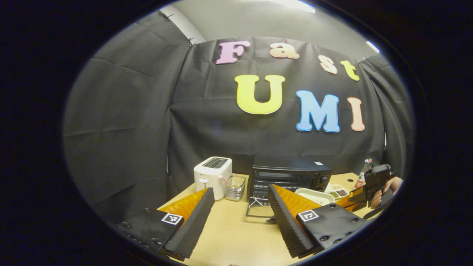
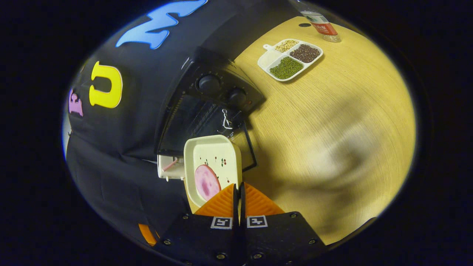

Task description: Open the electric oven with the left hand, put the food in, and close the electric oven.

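Jaws of the left gripper stand wide apart, empty, facing the oven at the worktop's back edge, door down; right gripper pinches the tray rim, ham slice inside, before the oven

Black cloth wall, pale wooden table — ceiling light

A recording booth set up as a mock kitchen: black cloth walls surround a wooden table. On it stand a toaster, an electric oven and a divided dish of beans.
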Demonstrator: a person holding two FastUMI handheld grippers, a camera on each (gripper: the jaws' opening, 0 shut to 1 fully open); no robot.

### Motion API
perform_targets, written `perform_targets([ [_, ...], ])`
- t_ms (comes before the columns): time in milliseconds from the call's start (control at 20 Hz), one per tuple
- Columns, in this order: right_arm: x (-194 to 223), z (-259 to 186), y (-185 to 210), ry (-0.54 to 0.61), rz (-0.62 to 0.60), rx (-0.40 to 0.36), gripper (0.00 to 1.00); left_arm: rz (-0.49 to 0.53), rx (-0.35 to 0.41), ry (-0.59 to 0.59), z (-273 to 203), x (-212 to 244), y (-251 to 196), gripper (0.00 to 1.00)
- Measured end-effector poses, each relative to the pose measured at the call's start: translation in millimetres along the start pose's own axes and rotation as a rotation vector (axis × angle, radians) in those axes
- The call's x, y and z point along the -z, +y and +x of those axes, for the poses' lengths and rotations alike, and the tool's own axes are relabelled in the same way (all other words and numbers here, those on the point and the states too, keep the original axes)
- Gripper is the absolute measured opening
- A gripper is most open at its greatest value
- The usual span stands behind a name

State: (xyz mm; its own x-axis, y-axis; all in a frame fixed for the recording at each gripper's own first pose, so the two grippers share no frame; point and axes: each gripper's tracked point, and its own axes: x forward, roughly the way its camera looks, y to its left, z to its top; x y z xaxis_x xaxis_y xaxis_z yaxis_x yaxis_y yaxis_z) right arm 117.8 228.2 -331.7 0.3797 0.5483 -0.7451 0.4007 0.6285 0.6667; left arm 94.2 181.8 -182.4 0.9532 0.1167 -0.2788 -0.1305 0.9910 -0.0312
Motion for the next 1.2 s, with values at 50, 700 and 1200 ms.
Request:
perform_targets([
  [50, -2.9, 5.4, 4.4, -0.014, 0.02, 0.001, 0.0, 0.001, 0.003, 0.002, 3.4, 0.4, 2.4, 1.0],
  [700, -40.4, 91.6, 63.7, -0.196, 0.339, -0.026, 0.0, 0.007, 0.001, 0.044, 33.7, 12.8, 35.6, 1.0],
  [1200, -71.8, 137.7, 76.0, -0.333, 0.475, -0.029, 0.01, 0.027, -0.044, 0.093, 33.0, 29.2, 51.8, 1.0],
])
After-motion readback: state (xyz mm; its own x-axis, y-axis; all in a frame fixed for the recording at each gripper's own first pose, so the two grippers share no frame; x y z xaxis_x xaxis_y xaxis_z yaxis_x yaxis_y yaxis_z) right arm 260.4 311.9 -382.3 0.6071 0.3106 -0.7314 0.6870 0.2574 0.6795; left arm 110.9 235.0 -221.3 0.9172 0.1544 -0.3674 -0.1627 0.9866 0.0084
